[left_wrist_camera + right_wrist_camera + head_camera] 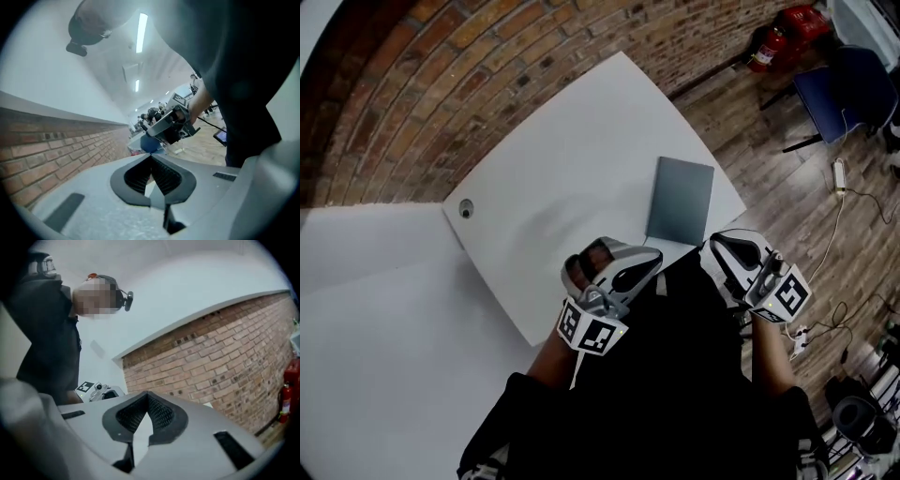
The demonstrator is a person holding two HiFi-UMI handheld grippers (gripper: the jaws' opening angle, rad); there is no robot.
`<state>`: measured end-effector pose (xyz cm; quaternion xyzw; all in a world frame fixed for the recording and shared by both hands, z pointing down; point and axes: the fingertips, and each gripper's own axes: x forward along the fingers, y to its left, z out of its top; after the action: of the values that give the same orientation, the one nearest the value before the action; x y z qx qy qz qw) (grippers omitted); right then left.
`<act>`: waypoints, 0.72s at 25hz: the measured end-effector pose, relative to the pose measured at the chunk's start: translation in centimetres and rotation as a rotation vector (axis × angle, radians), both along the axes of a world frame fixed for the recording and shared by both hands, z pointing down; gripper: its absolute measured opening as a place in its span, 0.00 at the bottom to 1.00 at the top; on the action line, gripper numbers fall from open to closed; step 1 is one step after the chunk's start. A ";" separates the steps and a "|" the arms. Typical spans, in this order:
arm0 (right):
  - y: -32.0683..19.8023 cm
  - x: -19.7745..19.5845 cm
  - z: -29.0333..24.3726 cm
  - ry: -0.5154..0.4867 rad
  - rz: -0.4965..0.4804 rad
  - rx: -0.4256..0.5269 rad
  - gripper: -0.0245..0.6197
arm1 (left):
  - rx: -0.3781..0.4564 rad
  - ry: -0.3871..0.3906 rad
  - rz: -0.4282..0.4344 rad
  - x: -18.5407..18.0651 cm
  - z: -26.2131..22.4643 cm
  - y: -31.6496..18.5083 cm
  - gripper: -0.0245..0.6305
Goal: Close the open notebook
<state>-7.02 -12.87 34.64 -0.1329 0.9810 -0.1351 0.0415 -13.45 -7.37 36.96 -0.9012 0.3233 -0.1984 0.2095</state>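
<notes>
The notebook lies closed on the white table, its grey cover up, near the table's right front edge. Both grippers are held up close to the person's dark-clothed body, short of the notebook and clear of it. My left gripper points to the right with its jaws shut and nothing between them. Facing it, my right gripper points to the left, also shut and empty. Each gripper shows in the other's view: the right gripper and the left gripper.
A second white table adjoins at the left. A brick wall runs behind. On the wooden floor at the right stand a red fire extinguisher and a blue chair, with cables trailing.
</notes>
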 end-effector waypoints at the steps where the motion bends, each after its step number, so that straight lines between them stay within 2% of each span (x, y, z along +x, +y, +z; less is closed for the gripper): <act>1: 0.4 -0.4 -1.8 -0.025 -0.002 0.030 0.05 | 0.019 0.035 -0.013 -0.7 -1.8 0.4 0.06; 3: 1.1 -0.8 -4.9 -0.062 -0.003 0.086 0.05 | 0.055 0.090 -0.035 -2.0 -4.9 1.3 0.06; 5: 2.0 -0.9 -7.3 -0.078 -0.004 0.135 0.05 | 0.086 0.102 -0.058 -3.1 -6.9 2.4 0.06; 8: 3.8 -0.3 -9.6 -0.066 -0.011 0.207 0.05 | 0.071 0.136 -0.084 -4.4 -8.9 4.3 0.06; 13: 6.5 1.0 -12.1 -0.072 -0.041 0.293 0.05 | 0.022 0.321 -0.124 -5.0 -12.6 7.7 0.06; 18: 10.1 3.8 -13.5 -0.081 -0.105 0.349 0.05 | 0.050 0.480 -0.147 -3.4 -16.7 12.4 0.06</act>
<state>-3.21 -2.80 21.11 -0.0665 0.9927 0.0299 0.0962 -16.82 5.04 20.26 -0.8911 0.4333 0.0147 0.1338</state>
